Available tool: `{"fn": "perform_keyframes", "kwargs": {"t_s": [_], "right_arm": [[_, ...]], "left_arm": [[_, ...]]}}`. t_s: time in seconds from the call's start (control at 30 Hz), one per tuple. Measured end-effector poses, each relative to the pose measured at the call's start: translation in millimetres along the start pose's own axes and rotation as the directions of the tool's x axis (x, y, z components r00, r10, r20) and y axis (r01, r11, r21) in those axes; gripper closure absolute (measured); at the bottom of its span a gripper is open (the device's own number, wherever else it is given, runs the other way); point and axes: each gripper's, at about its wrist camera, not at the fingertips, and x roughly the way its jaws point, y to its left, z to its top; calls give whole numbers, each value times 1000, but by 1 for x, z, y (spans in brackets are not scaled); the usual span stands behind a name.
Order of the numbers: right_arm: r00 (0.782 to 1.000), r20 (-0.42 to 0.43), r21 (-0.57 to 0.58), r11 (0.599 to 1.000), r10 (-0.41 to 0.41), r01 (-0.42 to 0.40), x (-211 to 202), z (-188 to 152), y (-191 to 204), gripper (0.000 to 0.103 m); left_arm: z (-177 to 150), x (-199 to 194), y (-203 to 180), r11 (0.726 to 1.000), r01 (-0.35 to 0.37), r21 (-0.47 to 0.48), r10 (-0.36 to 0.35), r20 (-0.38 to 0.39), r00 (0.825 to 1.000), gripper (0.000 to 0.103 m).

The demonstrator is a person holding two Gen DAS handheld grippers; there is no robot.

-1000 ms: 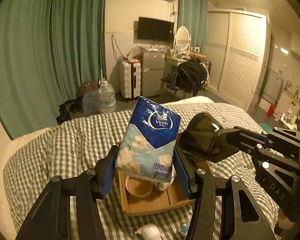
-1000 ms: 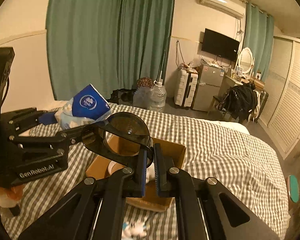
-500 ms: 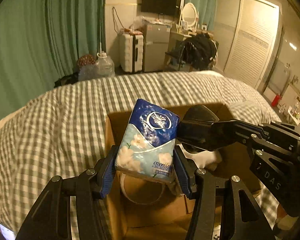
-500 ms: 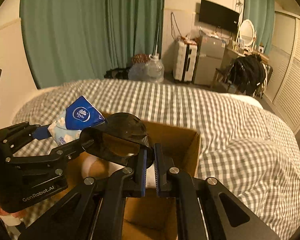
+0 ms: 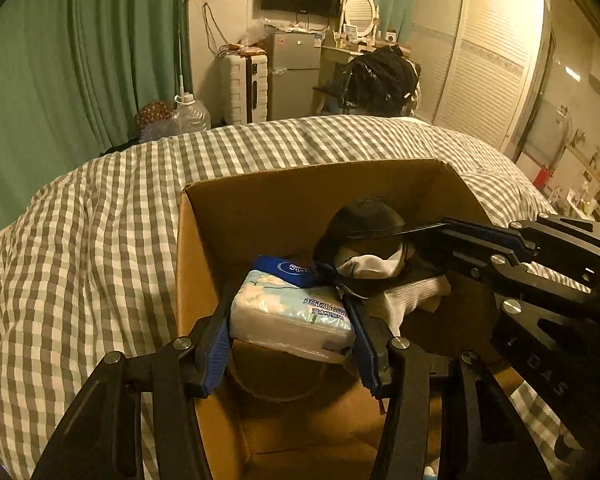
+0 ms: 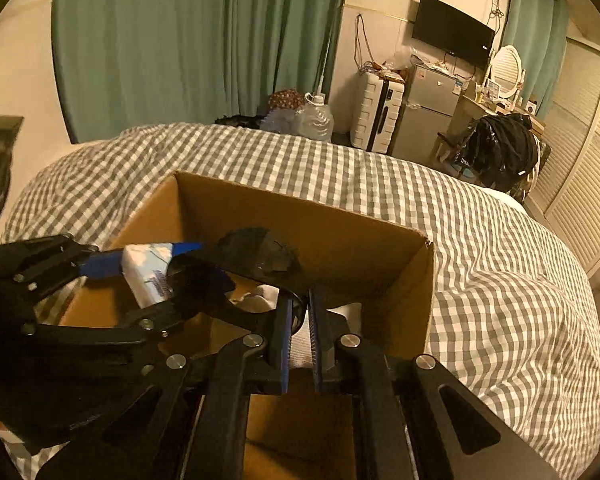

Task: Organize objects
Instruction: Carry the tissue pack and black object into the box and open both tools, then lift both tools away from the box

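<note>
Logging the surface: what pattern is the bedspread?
Grey-and-white check bedspread; right wrist view shows it best.

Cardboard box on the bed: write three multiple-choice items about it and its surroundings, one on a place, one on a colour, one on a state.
1. Where does the cardboard box stand?
A. on the floor
B. on the checked bed cover
C. on a desk

2. What colour are the curtains?
A. red
B. white
C. green

3. What state is the tissue pack in?
A. clamped in the left gripper, over the box
B. lying loose on the bed
C. standing on the fridge

Key: 1 B, grey-and-white check surrounds the box; 2 C, green folds fill the wall on the left of the picture; 3 A, both blue pads press the pack's sides.
</note>
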Motion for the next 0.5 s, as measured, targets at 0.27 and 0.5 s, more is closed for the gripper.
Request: {"fn": "perform_keyframes", "kwargs": {"t_s": [0.27, 0.5], "right_arm": [[997, 73, 57, 998, 4, -8, -25, 4, -5, 49], [986, 167, 166, 985, 12, -40, -69, 15, -22, 27]], "left_arm": [[2, -14, -5, 1000, -9, -15, 10, 35, 999, 28], [19, -67, -18, 996, -75, -38, 79, 110, 991, 11]]}}
